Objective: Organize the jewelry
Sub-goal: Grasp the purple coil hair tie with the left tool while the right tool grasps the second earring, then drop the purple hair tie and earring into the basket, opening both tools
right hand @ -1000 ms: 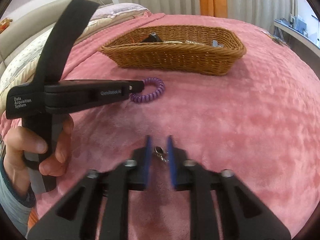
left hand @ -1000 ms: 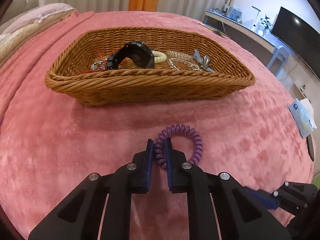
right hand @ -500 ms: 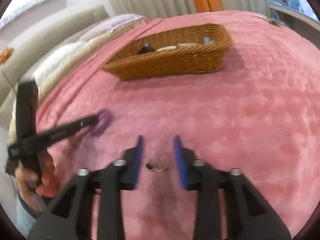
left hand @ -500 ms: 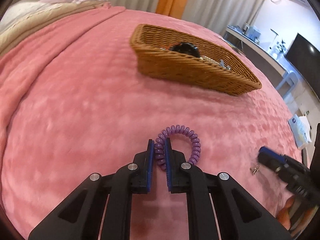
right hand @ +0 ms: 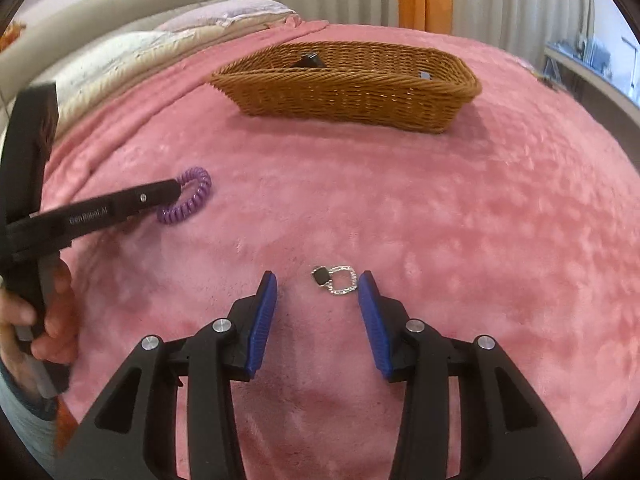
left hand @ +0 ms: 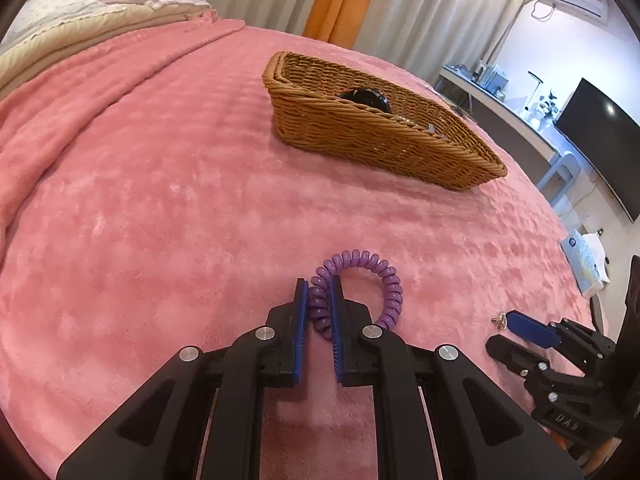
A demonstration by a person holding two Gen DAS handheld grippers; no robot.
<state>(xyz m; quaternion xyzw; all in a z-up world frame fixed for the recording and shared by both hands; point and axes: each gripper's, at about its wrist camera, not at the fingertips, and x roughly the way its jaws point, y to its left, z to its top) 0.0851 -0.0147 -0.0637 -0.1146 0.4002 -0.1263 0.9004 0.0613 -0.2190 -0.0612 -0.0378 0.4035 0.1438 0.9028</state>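
Observation:
My left gripper (left hand: 320,284) is shut on a purple coil bracelet (left hand: 384,276), whose loop hangs just over the pink blanket. The right wrist view shows the same coil bracelet (right hand: 192,200) at the left gripper's tip (right hand: 174,188). My right gripper (right hand: 318,276) stands open low over the blanket. A small silver earring with a black stone (right hand: 340,280) lies loose between its fingers, nearer the right one and touching neither. The wicker basket (left hand: 380,148) sits farther back on the bed, with a black watch (left hand: 364,98) inside.
The pink blanket (right hand: 460,208) covers the whole bed. Pillows and folded bedding (left hand: 80,12) lie at the far left. A desk with a monitor (left hand: 592,136) stands beyond the bed's right edge, and a person's hand (right hand: 48,320) holds the left gripper's handle.
The left gripper has drawn back from the basket, carrying the coil bracelet. The right gripper's jaws have spread apart, and the earring that sat between the nearly closed jaws now lies free on the blanket.

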